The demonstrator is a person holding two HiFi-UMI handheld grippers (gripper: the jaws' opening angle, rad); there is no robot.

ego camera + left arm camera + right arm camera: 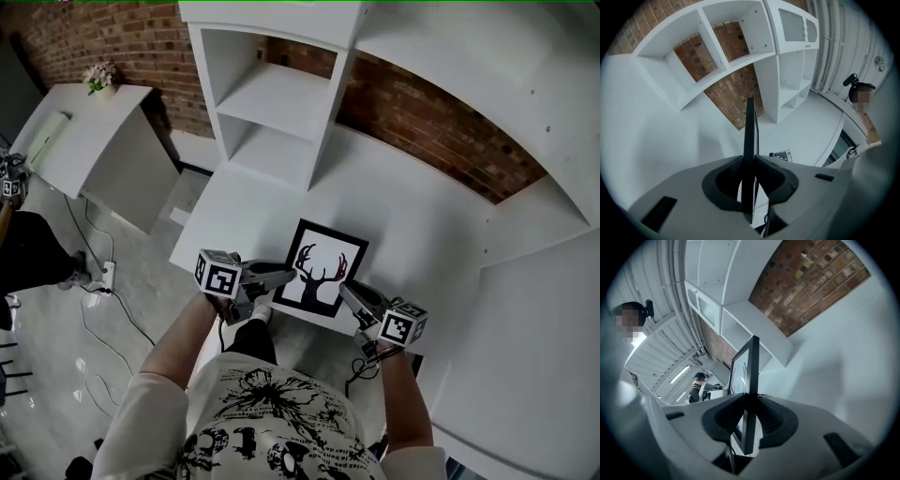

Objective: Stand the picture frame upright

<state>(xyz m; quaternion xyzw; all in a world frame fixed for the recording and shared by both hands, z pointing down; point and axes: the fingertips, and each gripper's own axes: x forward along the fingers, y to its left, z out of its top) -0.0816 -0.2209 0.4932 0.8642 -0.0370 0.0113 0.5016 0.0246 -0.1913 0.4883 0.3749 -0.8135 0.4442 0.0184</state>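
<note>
The picture frame is black around a white field with a black antlered deer head. White tabletop and shelves, red-brown brick wall. Grey left claw and right claw, their cubes patterned with black-and-white squares; white shirt with black flowers
</note>
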